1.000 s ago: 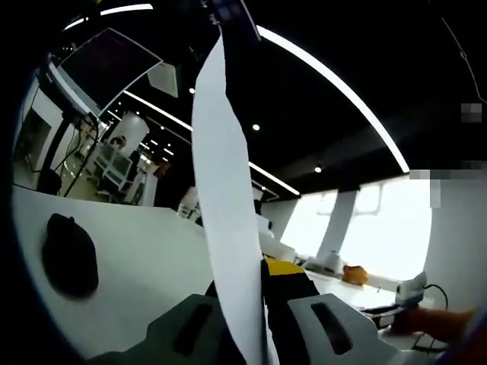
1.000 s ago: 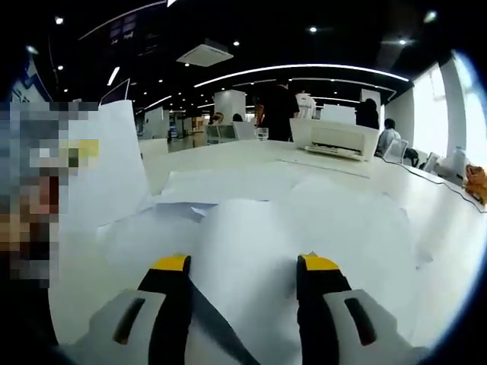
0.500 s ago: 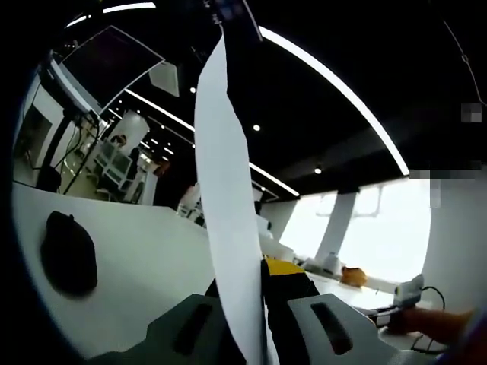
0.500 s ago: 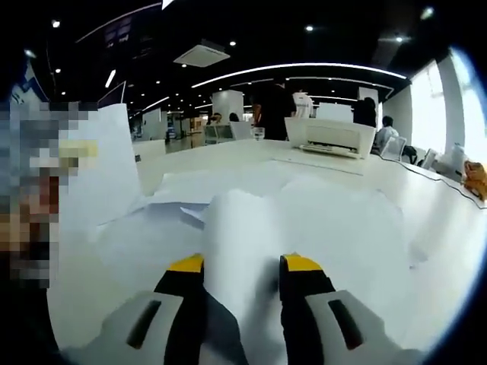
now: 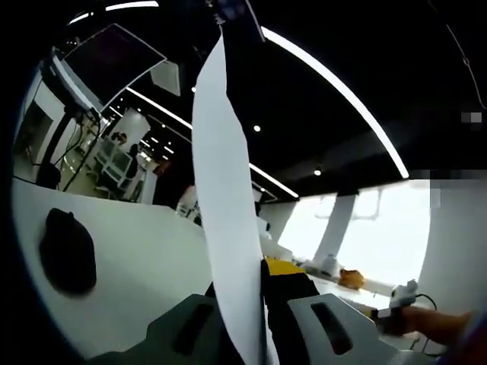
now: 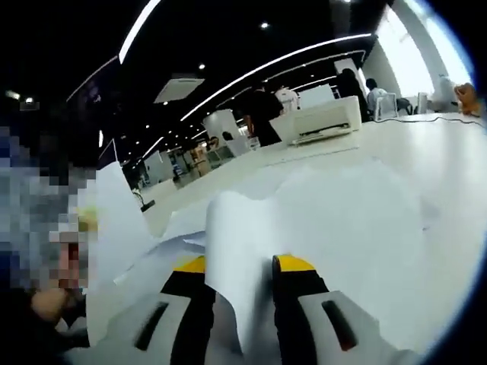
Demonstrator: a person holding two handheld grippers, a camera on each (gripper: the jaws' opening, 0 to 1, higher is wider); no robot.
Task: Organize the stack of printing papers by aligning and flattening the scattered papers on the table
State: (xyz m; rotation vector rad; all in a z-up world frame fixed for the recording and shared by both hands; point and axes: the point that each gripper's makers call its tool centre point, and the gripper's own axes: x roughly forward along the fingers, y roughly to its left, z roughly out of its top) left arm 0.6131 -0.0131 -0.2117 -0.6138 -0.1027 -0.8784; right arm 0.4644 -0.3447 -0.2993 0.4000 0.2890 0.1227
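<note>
Big white table [image 6: 426, 152] here, with loose papers [image 6: 342, 220] scattered flat across it. A white printer [image 6: 319, 122] sits at the far edge (a dark mouse-like lump [image 5: 67, 251] too).

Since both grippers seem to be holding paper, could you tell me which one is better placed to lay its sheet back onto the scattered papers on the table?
Probably the right gripper: its sheet hangs just over the scattered papers. The left gripper holds its sheet upright, pointing toward the ceiling.

I saw one white sheet [image 5: 224, 228] standing up on its edge, pinched between my left tongs [image 5: 251, 300]. More white papers [image 6: 358, 220] lay spread and overlapping on the white surface [image 6: 449, 152]. One curled sheet [image 6: 236, 258] was bent up, squeezed in my right tongs [image 6: 240, 266].
</note>
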